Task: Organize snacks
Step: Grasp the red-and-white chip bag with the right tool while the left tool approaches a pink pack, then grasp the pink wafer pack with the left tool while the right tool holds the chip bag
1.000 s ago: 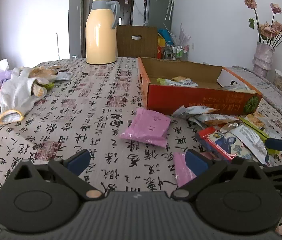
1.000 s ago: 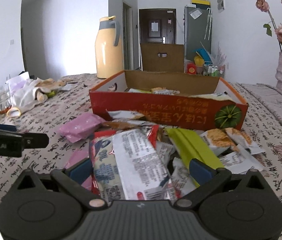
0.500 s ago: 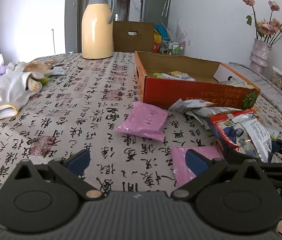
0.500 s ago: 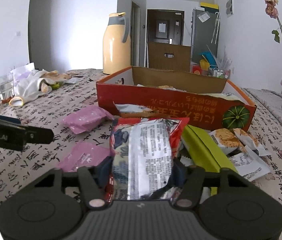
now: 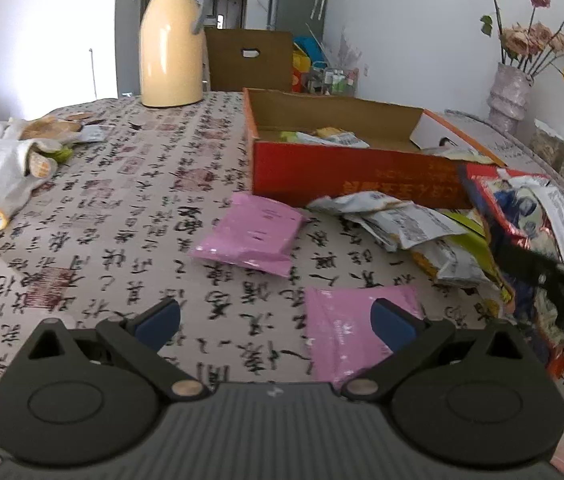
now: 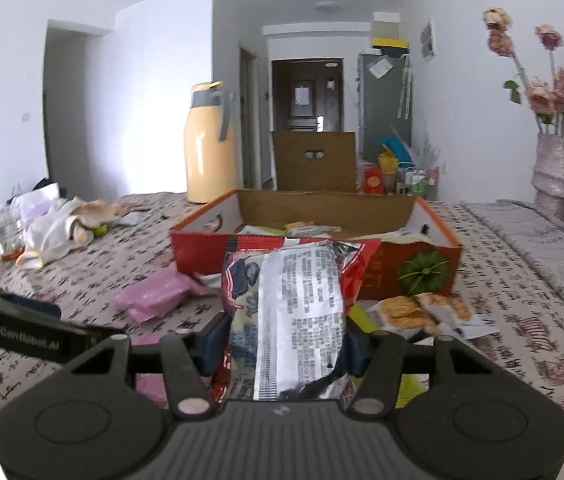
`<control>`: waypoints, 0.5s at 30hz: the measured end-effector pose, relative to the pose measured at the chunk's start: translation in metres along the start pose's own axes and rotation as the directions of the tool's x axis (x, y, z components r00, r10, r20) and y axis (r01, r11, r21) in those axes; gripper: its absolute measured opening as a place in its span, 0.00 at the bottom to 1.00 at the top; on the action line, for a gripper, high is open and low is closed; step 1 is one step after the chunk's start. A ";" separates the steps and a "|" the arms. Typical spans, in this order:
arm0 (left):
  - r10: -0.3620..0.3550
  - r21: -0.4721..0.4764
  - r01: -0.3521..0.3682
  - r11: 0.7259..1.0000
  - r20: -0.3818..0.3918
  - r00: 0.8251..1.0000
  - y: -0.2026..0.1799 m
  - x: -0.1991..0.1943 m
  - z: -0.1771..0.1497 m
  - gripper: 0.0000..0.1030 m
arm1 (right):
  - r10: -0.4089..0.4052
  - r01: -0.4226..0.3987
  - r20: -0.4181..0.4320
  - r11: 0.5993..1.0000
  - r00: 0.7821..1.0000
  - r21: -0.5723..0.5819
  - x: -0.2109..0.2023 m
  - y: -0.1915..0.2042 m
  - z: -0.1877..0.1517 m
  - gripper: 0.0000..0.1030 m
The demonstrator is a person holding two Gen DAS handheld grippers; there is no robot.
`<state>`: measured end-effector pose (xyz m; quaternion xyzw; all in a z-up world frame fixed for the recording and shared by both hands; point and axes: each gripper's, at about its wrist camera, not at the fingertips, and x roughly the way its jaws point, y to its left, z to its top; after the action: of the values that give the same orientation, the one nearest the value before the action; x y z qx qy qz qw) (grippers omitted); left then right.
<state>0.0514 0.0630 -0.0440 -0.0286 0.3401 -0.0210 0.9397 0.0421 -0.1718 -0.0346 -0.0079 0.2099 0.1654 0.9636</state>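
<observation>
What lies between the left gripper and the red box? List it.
In the left wrist view, two pink packets lie between the left gripper and the red box.

- White walls (image 6: 141, 80), bright daylight from the left.
- Dark door (image 6: 306, 96) at the end of a hallway, grey fridge (image 6: 382, 104) beside it.
- Table (image 5: 121, 208) under a calligraphy-print cloth.
- Vase of dried roses (image 6: 554, 168) at right.
- Brown chair back (image 5: 247, 60) behind the table.

beige tablecloth (image 5: 129, 208) with black calligraphy and red seals. red-orange box (image 5: 346, 172), brown inside, green pumpkin print. beside the box, two pink packets (image 5: 251, 234); a red, blue and silver packet (image 6: 290, 300). behind the box, a cream flask (image 5: 171, 40) with grey top.
</observation>
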 end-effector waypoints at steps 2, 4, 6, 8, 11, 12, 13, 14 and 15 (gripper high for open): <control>-0.010 0.005 0.010 1.000 -0.013 1.000 -0.006 0.003 0.001 1.00 | -0.018 0.018 0.008 1.000 1.000 0.016 -0.002 -0.008 -0.001 0.55; -0.022 0.010 0.023 1.000 -0.027 0.999 -0.013 0.007 0.002 1.00 | -0.033 0.033 0.014 0.999 0.999 0.031 -0.004 -0.016 -0.001 0.55; -0.029 0.015 0.030 0.999 -0.044 0.999 -0.020 0.011 0.003 1.00 | -0.047 0.046 0.019 0.998 0.999 0.048 -0.007 -0.024 -0.002 0.55; -0.024 0.029 0.026 0.999 -0.061 0.998 -0.029 0.015 0.003 1.00 | -0.061 0.059 0.025 0.996 0.998 0.065 -0.009 -0.031 -0.004 0.55; -0.017 0.047 0.021 0.999 -0.089 0.996 -0.040 0.022 0.002 1.00 | -0.075 0.072 0.028 0.994 0.997 0.087 -0.010 -0.041 -0.006 0.55; -0.017 0.049 0.022 0.999 -0.098 0.995 -0.043 0.025 0.002 1.00 | -0.078 0.075 0.028 0.993 0.997 0.093 -0.010 -0.044 -0.007 0.55; -0.017 0.051 0.022 0.998 -0.105 0.994 -0.046 0.027 0.002 1.00 | -0.081 0.078 0.028 0.992 0.996 0.099 -0.011 -0.047 -0.008 0.55; -0.013 0.052 0.019 0.998 -0.112 0.994 -0.048 0.029 0.002 1.00 | -0.083 0.079 0.027 0.991 0.996 0.104 -0.011 -0.049 -0.009 0.55; -0.007 0.053 0.013 0.999 -0.119 0.993 -0.050 0.031 0.001 1.00 | -0.083 0.080 0.026 0.991 0.996 0.111 -0.010 -0.052 -0.010 0.55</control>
<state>0.0748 0.0113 -0.0593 -0.0040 0.3947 -0.0366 0.9181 0.0457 -0.2248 -0.0424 0.0390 0.2033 0.1143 0.9716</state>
